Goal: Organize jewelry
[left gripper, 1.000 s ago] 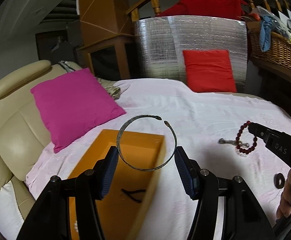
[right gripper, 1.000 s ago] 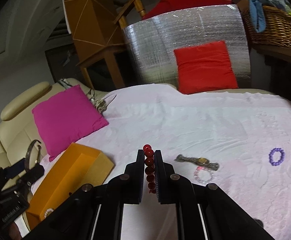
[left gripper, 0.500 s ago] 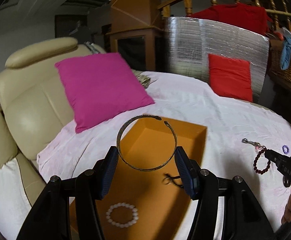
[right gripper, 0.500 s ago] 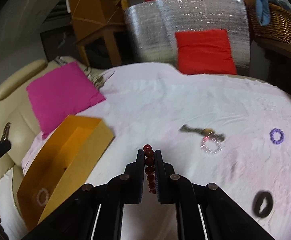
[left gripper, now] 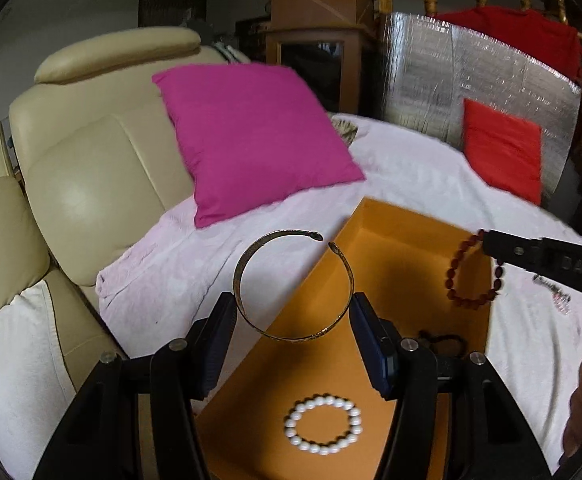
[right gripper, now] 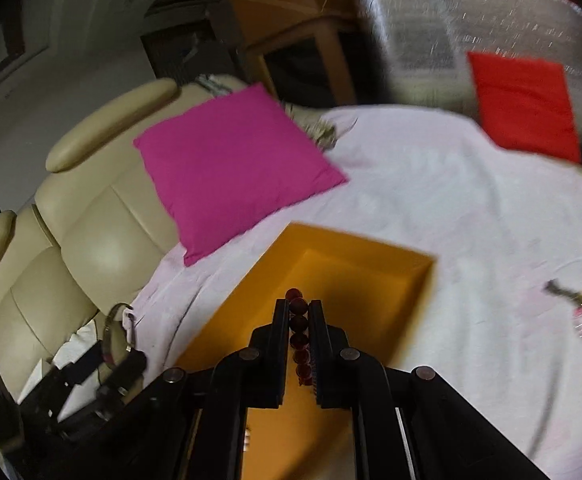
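My left gripper (left gripper: 293, 304) is shut on a thin open metal bangle (left gripper: 243, 280), its blue pads pressing on the two sides. The bangle stands upright over the left wall of the orange box (left gripper: 411, 216). A white bead bracelet (left gripper: 289, 426) and a small black piece (left gripper: 443, 338) lie inside the box. My right gripper (right gripper: 299, 304) is shut on a dark red bead bracelet (right gripper: 299, 324) and hovers above the orange box (right gripper: 355, 264). In the left wrist view that red bracelet (left gripper: 453, 276) dangles from the right gripper (left gripper: 487, 244) over the box's far right part.
The box rests on a white cloth (left gripper: 411, 168) beside a cream leather seat (left gripper: 91, 160) with a pink cushion (left gripper: 251, 136). A red cushion (left gripper: 503, 152) leans on a silver foil panel (left gripper: 471, 80). A watch (right gripper: 567, 292) lies on the cloth to the right.
Both grippers have swung left toward the box. The right gripper carried the red bracelet from over the cloth to above the box. The left gripper sank closer to it, bangle still held.
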A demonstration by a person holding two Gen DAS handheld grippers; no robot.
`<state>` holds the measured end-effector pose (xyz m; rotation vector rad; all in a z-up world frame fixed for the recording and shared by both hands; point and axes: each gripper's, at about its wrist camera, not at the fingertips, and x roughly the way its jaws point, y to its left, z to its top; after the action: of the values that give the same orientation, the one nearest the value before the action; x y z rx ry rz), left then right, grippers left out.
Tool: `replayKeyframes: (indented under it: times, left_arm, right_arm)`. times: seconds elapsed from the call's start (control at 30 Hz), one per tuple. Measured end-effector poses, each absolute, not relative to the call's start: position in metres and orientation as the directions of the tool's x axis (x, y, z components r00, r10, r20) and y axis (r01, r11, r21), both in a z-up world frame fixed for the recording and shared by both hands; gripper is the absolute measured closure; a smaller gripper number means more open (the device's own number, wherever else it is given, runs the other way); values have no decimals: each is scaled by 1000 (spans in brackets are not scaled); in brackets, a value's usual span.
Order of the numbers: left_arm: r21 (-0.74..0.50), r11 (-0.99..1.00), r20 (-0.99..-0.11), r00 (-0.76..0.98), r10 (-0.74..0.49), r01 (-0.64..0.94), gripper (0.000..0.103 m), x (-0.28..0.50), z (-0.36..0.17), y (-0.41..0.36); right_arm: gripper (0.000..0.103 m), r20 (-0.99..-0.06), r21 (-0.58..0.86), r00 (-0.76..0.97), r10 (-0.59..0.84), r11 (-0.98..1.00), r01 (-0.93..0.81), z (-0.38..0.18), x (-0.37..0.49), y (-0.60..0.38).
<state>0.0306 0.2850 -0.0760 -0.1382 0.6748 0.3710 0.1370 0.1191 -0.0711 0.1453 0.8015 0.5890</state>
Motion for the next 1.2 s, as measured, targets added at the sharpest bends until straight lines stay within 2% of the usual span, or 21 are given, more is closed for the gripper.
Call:
replayKeyframes:
  times: [0.23, 0.57, 0.63, 0.67, 0.93, 1.2]
  left_arm:
    - [28, 921, -713, 638, 290, -387, 43, 55, -109, 303]
    - [20, 912, -781, 563, 269, -409, 43, 71, -134, 318]
    - [17, 908, -777, 565, 275, -418, 40, 68, -131, 319]
    - [20, 905, -774, 567, 283, -424, 37, 67, -129, 319]
    - [9, 901, -728, 615, 303, -434, 29, 58, -96, 298]
    - [43, 943, -693, 670, 267, -331, 26, 63, -65, 233]
  right_arm:
    - [92, -699, 396, 473, 536, 841, -367, -111, 154, 149]
    - [90, -718, 403, 469, 515, 856, -323, -125, 178, 158]
    - [76, -712, 410, 469, 522, 852, -326, -120, 178, 156]
    - [74, -705, 411, 477, 524, 851, -327, -116, 177, 154]
    - [73, -647, 385, 583, 492, 870, -308, -76, 166, 103]
    - [73, -614, 370, 690, 384, 912, -178, -38, 159, -29]
